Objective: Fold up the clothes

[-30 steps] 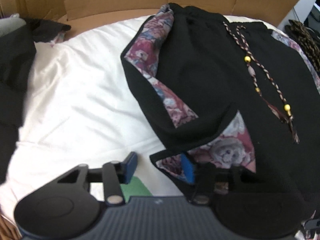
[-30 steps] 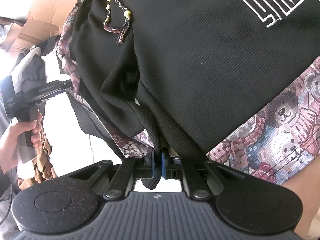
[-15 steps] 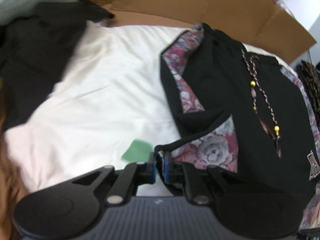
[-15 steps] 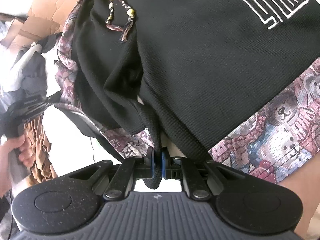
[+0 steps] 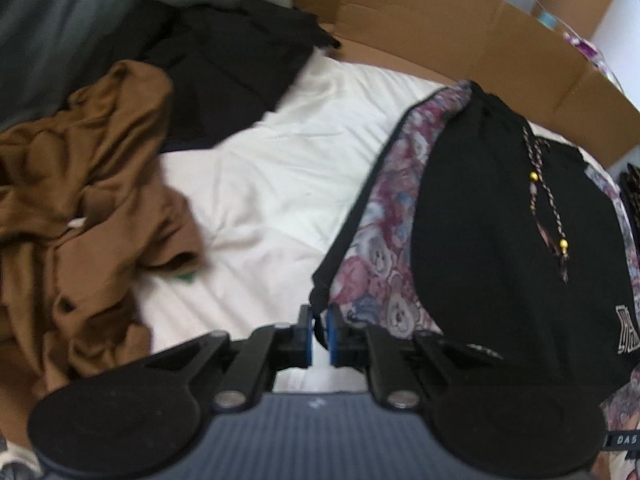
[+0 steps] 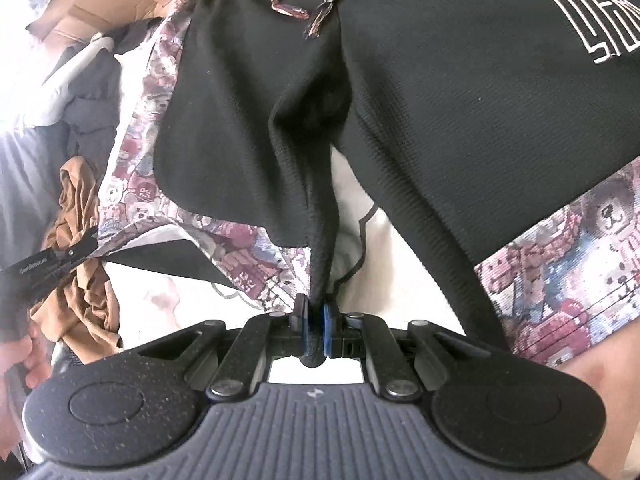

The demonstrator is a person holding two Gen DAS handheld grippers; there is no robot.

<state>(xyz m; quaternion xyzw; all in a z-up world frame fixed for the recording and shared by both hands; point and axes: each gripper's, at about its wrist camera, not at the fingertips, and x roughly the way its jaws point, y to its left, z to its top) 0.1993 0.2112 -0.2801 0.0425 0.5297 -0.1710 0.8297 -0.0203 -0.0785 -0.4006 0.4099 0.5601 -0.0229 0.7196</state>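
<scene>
Left gripper (image 5: 319,330) pinches the black hem of the shorts (image 5: 492,216), fingers nearly closed on it. Right gripper (image 6: 315,322) clamps a bunched black fold of the same shorts. Shorts lie on the white sheet (image 5: 272,184) near its right edge. Since a second ago: left fingers closed on hem, brown garment (image 5: 80,216) now in view.

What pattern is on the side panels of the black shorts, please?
Teddy bears in maroon and blue, clearest in the right wrist view.

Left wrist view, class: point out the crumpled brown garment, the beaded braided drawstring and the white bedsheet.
crumpled brown garment (image 5: 92,184), left wrist view, bunched middle.
beaded braided drawstring (image 5: 537,184), left wrist view, cord below upper yellow bead.
white bedsheet (image 5: 280,184), left wrist view, bare centre.
</scene>
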